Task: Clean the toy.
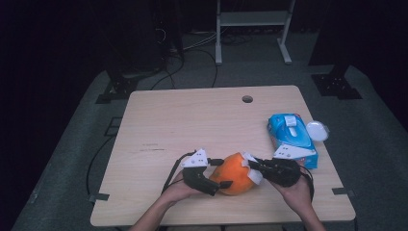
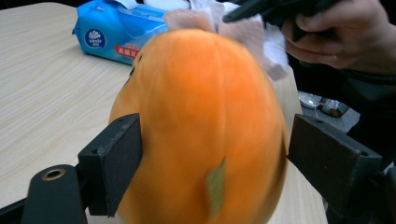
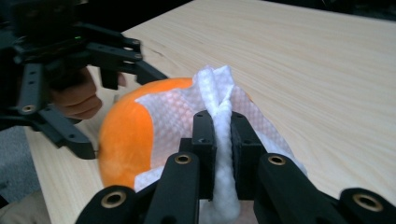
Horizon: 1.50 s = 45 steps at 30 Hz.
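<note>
The orange ball [image 1: 234,174] sits on the wooden table [image 1: 192,120] in the lower middle of the high view, near the table's front edge, with a gripper on either side of it. A white wipe [image 3: 212,100] lies draped over the ball's top and far side; in the right gripper view it covers the middle of the frame, with bare orange showing to its left. The right gripper [image 3: 218,135] has its two black jaws pressed close together on a bunched fold of that wipe, which stands up between them as a twisted ridge. In the high view this gripper [image 1: 256,169] comes in from the lower right, held in the person's right hand [image 1: 296,192], its tips at the ball's right shoulder. The left gripper [image 2: 212,154] straddles the ball: in its own view the ball spreads across the centre, with one pad at the lower left lying against or just beside the orange skin and the other pad at the right edge standing apart from it, so the jaws are spread wide and are not squeezing the ball. In the high view the left gripper [image 1: 211,180] lies at the ball's left side, held in the left hand [image 1: 180,191]. A blue pack of wipes [image 1: 291,137] lies on the table to the right of centre, well apart from the ball, with a small white lid [image 1: 317,130] just beside its upper right corner.
</note>
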Available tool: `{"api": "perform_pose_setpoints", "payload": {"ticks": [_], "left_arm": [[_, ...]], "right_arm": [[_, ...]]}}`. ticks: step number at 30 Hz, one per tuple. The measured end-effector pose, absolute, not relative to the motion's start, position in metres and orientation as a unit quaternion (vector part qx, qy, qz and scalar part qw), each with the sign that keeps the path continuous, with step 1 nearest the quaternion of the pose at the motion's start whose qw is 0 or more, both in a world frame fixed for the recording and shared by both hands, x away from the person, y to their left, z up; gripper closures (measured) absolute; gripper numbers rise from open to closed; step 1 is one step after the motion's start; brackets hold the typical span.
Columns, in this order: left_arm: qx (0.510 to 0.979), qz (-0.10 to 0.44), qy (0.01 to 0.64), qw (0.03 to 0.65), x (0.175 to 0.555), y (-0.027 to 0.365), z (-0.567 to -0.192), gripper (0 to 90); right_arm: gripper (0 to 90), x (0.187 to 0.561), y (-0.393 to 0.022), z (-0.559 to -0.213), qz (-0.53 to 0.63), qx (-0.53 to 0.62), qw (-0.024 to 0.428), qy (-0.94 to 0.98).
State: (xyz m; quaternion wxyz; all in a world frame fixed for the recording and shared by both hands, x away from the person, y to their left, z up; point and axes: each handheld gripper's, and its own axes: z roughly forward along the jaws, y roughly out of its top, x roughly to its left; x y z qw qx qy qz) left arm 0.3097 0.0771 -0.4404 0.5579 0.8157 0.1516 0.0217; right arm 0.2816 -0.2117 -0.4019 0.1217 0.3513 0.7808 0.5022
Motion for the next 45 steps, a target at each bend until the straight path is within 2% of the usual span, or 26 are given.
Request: {"api": "perform_pose_setpoints", "payload": {"ticks": [2, 4, 12, 15, 20, 27, 32, 35, 39, 43, 45], "left_arm": [[0.822, 0.019, 0.175, 0.542, 0.313, 0.074, -0.444, 10.6], [0.823, 0.016, 0.169, 0.542, 0.313, 0.073, -0.447, 11.4], [0.831, 0.064, 0.113, 0.541, 0.297, 0.066, -0.444, 37.3], [0.828, 0.063, 0.116, 0.546, 0.298, 0.068, -0.443, 42.0], [0.819, 0.048, 0.128, 0.558, 0.299, 0.069, -0.438, 43.3], [0.810, 0.047, 0.134, 0.569, 0.298, 0.075, -0.427, 43.7], [0.799, 0.037, 0.145, 0.582, 0.300, 0.081, -0.422, 44.2], [0.803, 0.044, 0.140, 0.578, 0.299, 0.080, -0.421, 44.6], [0.808, 0.040, 0.143, 0.570, 0.301, 0.077, -0.427, 44.3], [0.810, 0.045, 0.141, 0.568, 0.300, 0.076, -0.429, 41.8], [0.813, 0.048, 0.139, 0.564, 0.301, 0.076, -0.433, 36.6]], "right_arm": [[81.8, 0.283, -0.215, -0.403, 0.504, 0.360, 0.115, 0.776], [81.9, 0.281, -0.214, -0.400, 0.507, 0.356, 0.116, 0.776], [81.8, 0.265, -0.188, -0.382, 0.522, 0.297, 0.123, 0.790], [81.8, 0.271, -0.196, -0.388, 0.520, 0.311, 0.122, 0.786], [81.9, 0.280, -0.219, -0.395, 0.523, 0.358, 0.123, 0.763], [82.1, 0.261, -0.196, -0.376, 0.548, 0.301, 0.125, 0.771], [82.1, 0.269, -0.200, -0.386, 0.523, 0.322, 0.139, 0.777], [82.1, 0.277, -0.205, -0.399, 0.519, 0.348, 0.117, 0.772], [82.1, 0.267, -0.192, -0.386, 0.544, 0.310, 0.105, 0.773], [82.0, 0.267, -0.184, -0.391, 0.520, 0.302, 0.116, 0.790], [82.0, 0.272, -0.187, -0.401, 0.510, 0.313, 0.110, 0.794]]}}
